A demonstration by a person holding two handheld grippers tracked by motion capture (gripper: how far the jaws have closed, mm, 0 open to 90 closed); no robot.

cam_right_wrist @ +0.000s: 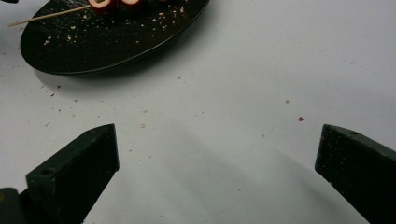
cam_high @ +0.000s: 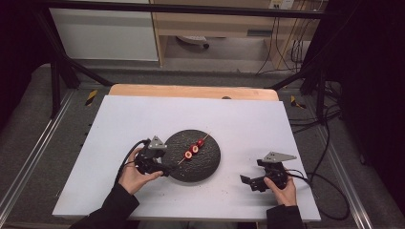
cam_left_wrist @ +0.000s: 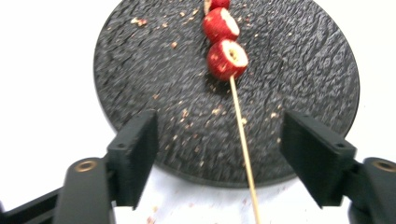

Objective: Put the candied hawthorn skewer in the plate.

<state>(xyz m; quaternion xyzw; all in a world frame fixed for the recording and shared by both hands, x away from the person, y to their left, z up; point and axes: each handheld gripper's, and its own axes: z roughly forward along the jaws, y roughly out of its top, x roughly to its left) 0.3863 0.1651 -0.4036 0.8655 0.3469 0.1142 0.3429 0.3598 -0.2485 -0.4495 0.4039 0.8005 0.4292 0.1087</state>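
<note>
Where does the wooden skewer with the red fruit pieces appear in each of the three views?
High view: skewer lies diagonally on the black plate, centre.
Left gripper view: skewer runs from top centre down between the open jaws.
Right gripper view: skewer at top left.
Shared landmark: the black plate.

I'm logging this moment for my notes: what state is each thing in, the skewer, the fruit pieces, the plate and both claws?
Skewer: lying on the plate, bare end sticking out past the rim, not gripped.
Fruit pieces: threaded on the skewer, cut faces showing.
Plate: flat on the table, scattered with crumbs.
Left claw: open, jaws on either side of the skewer's bare end.
Right claw: open, above bare table, away from the plate.
Table: crumbs near the plate.
</note>
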